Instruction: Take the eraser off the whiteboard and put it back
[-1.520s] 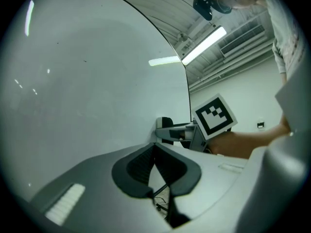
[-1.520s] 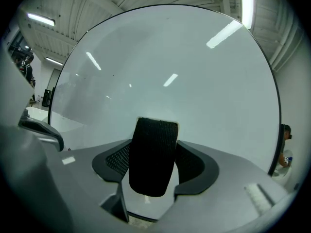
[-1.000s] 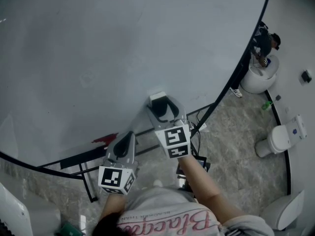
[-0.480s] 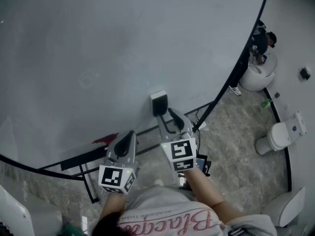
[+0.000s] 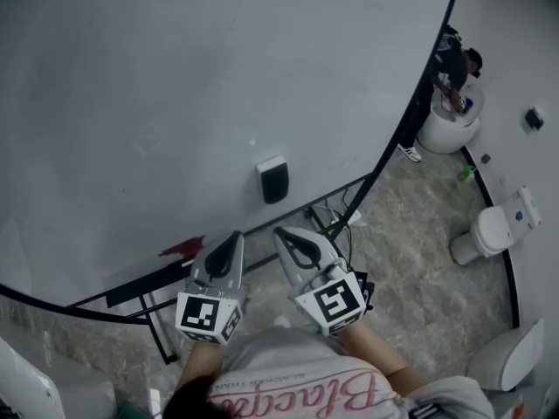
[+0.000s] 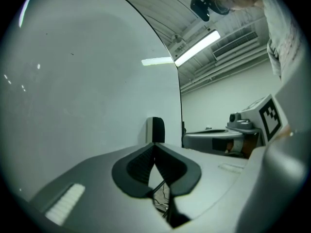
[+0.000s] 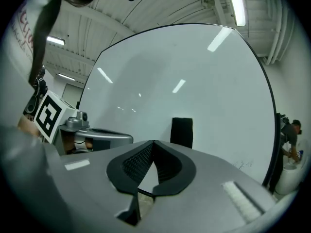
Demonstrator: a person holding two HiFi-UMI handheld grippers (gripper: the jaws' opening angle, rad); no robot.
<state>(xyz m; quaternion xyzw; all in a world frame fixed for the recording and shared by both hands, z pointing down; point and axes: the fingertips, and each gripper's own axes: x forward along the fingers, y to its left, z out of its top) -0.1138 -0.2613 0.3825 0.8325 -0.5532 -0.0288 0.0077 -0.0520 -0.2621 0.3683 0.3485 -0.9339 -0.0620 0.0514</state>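
A small black rectangular eraser with a pale backing (image 5: 273, 180) clings to the large white whiteboard (image 5: 175, 77), low on the panel and just above its dark lower edge, its long axis upright on the board. 2 handheld tools face it level. The left gripper (image 5: 233, 236) and the right gripper (image 5: 281, 232) both have their jaws pressed together on nothing, the ridged black pads meeting at the tips. Neither touches the eraser, and a clear stretch of bare board shows between tool and target in both gripper views. The relation that matters is straight ahead: the eraser stands beyond the 2 closed tips, almost on the right gripper's line and only slightly to its right in that gripper's view, while the left gripper sits further off to the side. The right hand looks the nearer and better aligned of the 2. Any fresh pick would likely call for jaws spread wide enough to straddle the eraser's narrow width - across its short sides, not its length.
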